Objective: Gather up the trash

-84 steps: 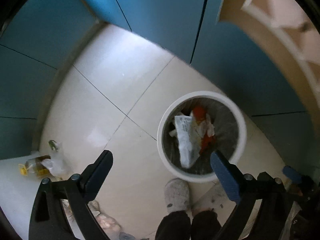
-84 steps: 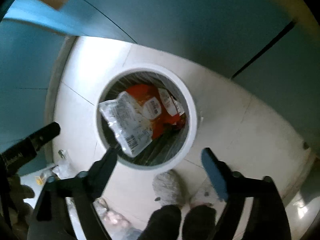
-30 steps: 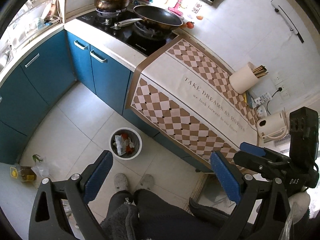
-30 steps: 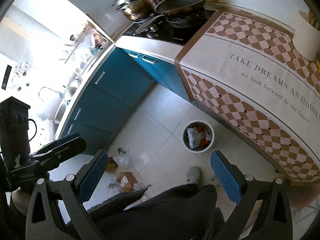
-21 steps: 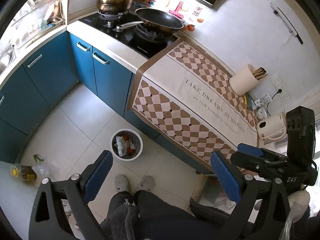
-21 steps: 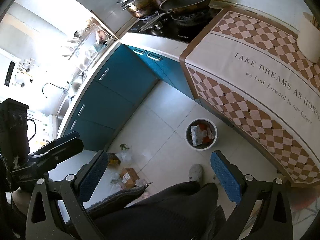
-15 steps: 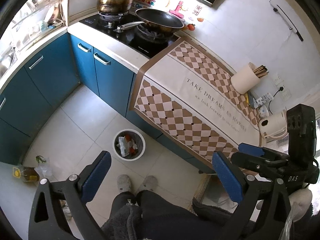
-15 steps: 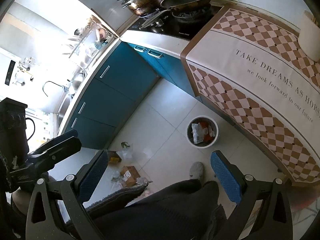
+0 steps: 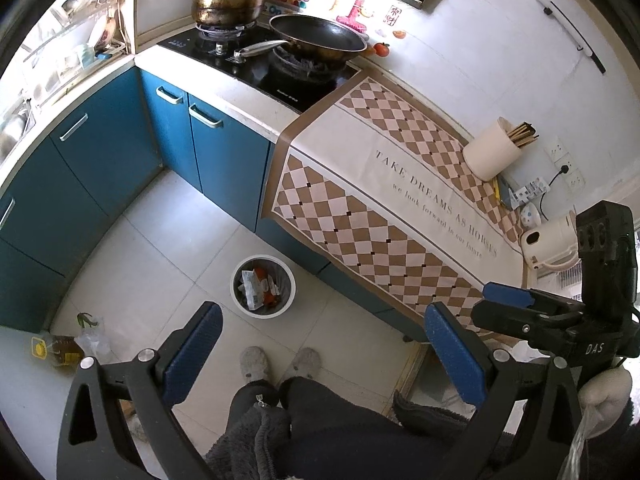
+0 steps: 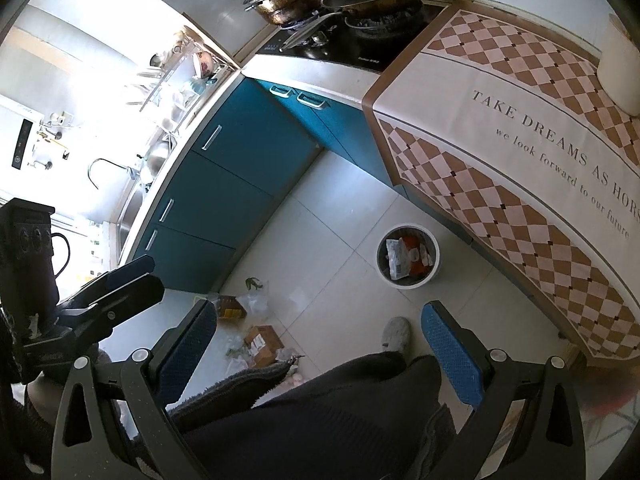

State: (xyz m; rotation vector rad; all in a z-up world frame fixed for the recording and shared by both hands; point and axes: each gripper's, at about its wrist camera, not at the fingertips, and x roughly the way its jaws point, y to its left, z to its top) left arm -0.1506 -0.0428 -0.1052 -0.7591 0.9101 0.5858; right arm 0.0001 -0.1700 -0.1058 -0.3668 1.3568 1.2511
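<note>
Seen from the left wrist view, a bottle and a crumpled clear bag [image 9: 86,342] lie on the floor [image 9: 152,236] at the far left, by the foot of the blue cabinets [image 9: 100,152]. The left gripper [image 9: 320,348] hangs high over the kitchen with its blue-padded fingers [image 9: 194,354] spread wide and nothing between them. The white trash bin [image 9: 264,286] stands on the floor well below and beyond the fingers, lying between them but nearer the left one, close to the edge of the tabletop [image 9: 256,114]. Inside it sit a white printed wrapper [image 9: 251,290] and some red packaging. The person's two grey slippers [image 9: 280,362] stand just on the near side of the bin. Further right, a checked runner [image 9: 384,216] covers the tabletop, with a cream utensil holder [image 9: 494,156] and a kettle [image 9: 550,240] toward its far end. At the right edge, the right gripper [image 9: 512,306] is seen from the side, empty.

From the right wrist view, the left gripper [image 10: 120,284] shows at the left edge. Scraps and a small cardboard box [image 10: 262,342] lie on the floor near the left finger. The right gripper [image 10: 320,338] also has its fingers [image 10: 450,360] spread apart and empty; the bin [image 10: 408,256] stands far below, above the gap and closer to the right finger.
</note>
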